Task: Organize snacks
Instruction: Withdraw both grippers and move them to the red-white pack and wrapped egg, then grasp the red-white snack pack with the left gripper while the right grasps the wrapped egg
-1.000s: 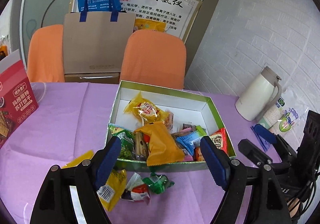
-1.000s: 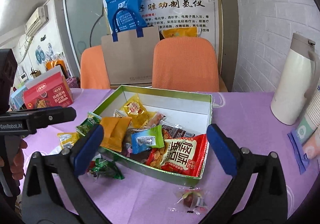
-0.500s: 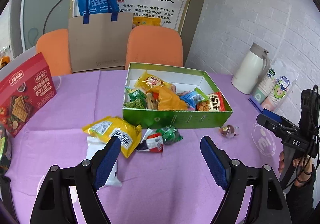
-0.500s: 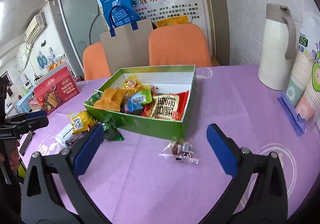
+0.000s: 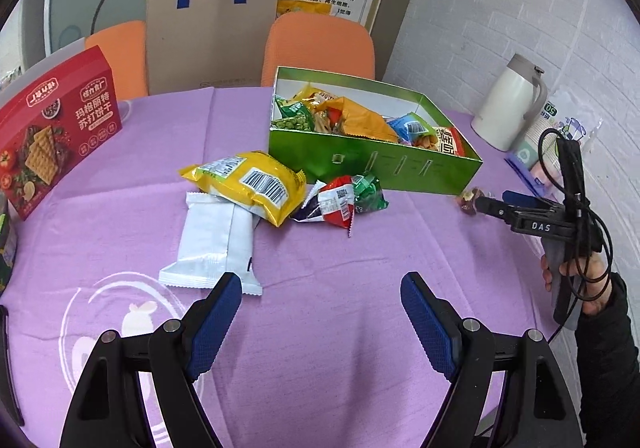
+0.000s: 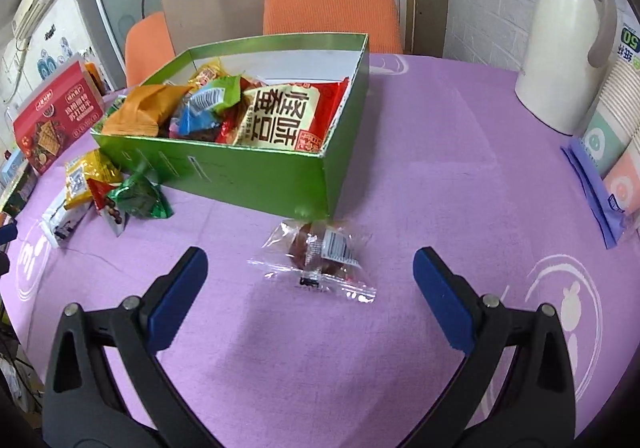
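Snacks (image 6: 280,116) are heaped in the green box (image 6: 256,184). A clear-wrapped brown one (image 6: 316,256) is seen beside it. Both the left gripper (image 5: 320,320) and right gripper (image 6: 310,288) are spread, empty.

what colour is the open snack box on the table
Shiny green cardboard snack box with a white inside; right wrist view shows it best.

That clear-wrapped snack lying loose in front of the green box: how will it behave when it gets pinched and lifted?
The clear-wrapped snack is probably light, being small. Its film looks thin and glossy, so the flat crinkled edges will likely flop and may slip. The dark lump inside seems the firmer place to pinch. The right claw stands open before it.
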A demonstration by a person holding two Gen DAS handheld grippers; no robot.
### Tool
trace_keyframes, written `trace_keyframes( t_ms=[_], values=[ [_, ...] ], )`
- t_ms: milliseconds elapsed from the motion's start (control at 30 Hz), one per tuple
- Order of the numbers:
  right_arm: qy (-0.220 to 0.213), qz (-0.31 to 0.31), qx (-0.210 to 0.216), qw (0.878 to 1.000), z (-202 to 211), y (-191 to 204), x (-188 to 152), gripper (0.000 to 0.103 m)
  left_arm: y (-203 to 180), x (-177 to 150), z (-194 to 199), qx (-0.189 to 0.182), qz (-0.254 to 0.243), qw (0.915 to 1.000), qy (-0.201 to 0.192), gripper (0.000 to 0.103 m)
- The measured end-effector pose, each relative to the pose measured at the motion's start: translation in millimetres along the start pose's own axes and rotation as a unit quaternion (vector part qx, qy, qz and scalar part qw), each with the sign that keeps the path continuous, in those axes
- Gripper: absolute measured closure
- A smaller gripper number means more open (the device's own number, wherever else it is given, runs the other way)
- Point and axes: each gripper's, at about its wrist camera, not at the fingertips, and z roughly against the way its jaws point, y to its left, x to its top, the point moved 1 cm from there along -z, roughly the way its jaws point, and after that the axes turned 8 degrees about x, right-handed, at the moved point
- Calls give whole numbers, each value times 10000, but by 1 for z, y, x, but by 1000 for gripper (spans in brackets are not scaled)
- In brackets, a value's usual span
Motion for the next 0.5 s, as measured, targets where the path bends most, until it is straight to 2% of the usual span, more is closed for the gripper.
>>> trace_keyframes(
  t_ms=[33, 133, 267, 333, 400, 500],
  values=[
    [32, 60, -22, 10000, -2, 1, -1, 6, -1, 1, -2, -57, 4, 10000, -1, 19],
    [176, 52, 63, 9998, -7, 0, -4, 37, -6, 6, -9, -142, -37, 9999, -46, 19],
    [74, 100, 249, 9996, 3, 5, -10, 38, -15, 18, -25, -151, -155, 9997, -104, 21],
    [23, 223, 380, 9990, 9, 16, -13, 38, -21, 27, -35, -66, -228, 9996, -131, 25],
    [-32, 354, 512, 9981, 17, 25, -17, 38, -27, 38, -48, -127, -246, 9996, -96, 34],
    [-62, 477, 601, 9970, 24, 34, -20, 38, -34, 52, -67, -161, -282, 9994, -68, 38]
  ],
)
